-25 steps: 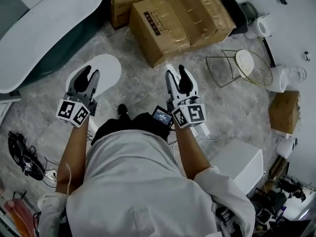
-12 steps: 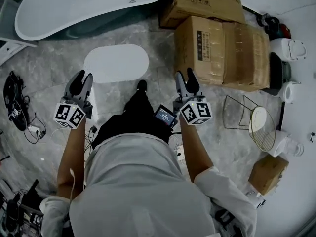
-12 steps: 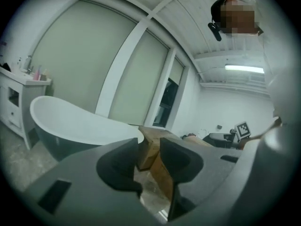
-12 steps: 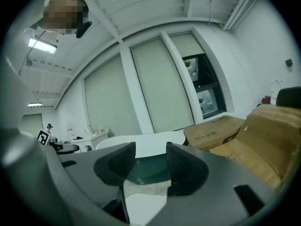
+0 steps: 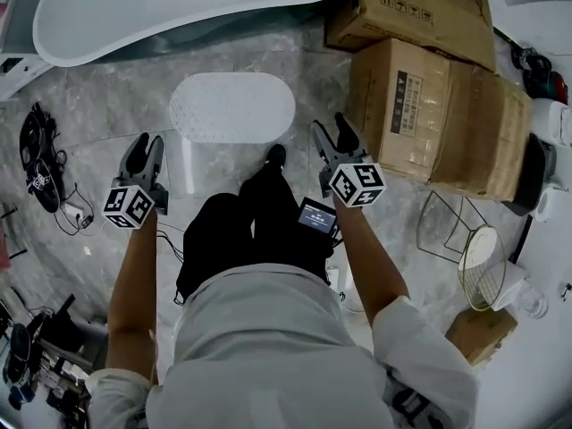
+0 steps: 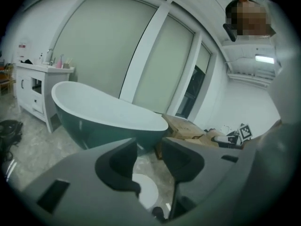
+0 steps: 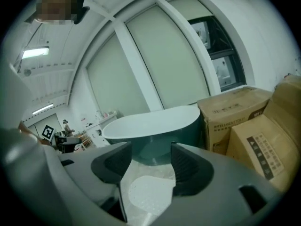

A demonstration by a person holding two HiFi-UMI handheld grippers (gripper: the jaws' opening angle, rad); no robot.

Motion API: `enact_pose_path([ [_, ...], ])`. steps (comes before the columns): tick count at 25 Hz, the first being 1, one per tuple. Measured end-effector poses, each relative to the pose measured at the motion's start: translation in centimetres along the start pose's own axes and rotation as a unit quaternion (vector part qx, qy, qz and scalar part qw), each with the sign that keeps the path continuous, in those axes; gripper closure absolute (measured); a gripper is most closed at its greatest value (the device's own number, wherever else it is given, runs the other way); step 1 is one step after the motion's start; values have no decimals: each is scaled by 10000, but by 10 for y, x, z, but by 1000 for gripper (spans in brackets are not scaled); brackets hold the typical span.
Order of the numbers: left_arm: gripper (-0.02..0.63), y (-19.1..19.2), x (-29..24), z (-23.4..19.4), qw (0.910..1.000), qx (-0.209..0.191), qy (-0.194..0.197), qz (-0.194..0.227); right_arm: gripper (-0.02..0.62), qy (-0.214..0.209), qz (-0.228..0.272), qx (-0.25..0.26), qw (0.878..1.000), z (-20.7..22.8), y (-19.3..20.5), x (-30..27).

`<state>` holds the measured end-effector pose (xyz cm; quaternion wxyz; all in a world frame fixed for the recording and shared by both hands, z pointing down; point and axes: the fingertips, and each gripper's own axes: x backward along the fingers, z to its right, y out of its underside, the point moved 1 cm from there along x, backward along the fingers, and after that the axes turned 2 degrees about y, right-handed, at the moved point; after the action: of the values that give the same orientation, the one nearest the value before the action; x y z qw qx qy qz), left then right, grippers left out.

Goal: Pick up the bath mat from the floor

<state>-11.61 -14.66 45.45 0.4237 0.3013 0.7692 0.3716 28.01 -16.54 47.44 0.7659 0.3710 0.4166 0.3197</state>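
The white oval bath mat (image 5: pixel 232 107) lies flat on the grey marble floor in front of the bathtub (image 5: pixel 161 7); it also shows as the mat (image 7: pixel 146 190) between the right jaws' view and as the mat (image 6: pixel 146 194) below the left jaws. My left gripper (image 5: pixel 147 145) hovers at the mat's left end, high above the floor, jaws opening with nothing between them. My right gripper (image 5: pixel 336 135) hangs off the mat's right end beside the boxes, jaws also opening and empty.
Cardboard boxes (image 5: pixel 438 114) stand close on the right. Cables and a dark bundle (image 5: pixel 37 155) lie at the left. A wire stool (image 5: pixel 474 248) and a small box (image 5: pixel 483 333) sit at lower right. The person's dark shoe (image 5: pixel 275 156) touches the mat's near edge.
The view has swung so the mat and tub now lie straight ahead and closer. Both grippers have come nearer the mat, and the right jaws look a little wider.
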Motion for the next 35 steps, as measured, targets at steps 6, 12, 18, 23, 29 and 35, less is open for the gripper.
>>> enact_pose_path([
  [6,428,81,-53,-72,9949,85,-241,-972,321,338,-503,-508,9969,67,65,-66],
  [12,410,180,-93,-179,9773,185,-608,-2019,302,231,-1378,-632,9882,98,171,-143],
  [18,397,272,-119,-267,9589,429,-699,-2717,291,751,-2362,-967,9640,127,299,-189],
  [23,369,328,-143,-328,9521,991,-958,-2730,278,1241,-2595,-1239,9497,151,376,-219],
  [29,332,391,-197,-376,9440,1025,-840,-3021,266,1188,-2956,-1026,9423,154,459,-268],
  [35,307,454,-229,-423,9337,871,-824,-3375,261,1142,-3069,-607,9429,185,526,-313],
])
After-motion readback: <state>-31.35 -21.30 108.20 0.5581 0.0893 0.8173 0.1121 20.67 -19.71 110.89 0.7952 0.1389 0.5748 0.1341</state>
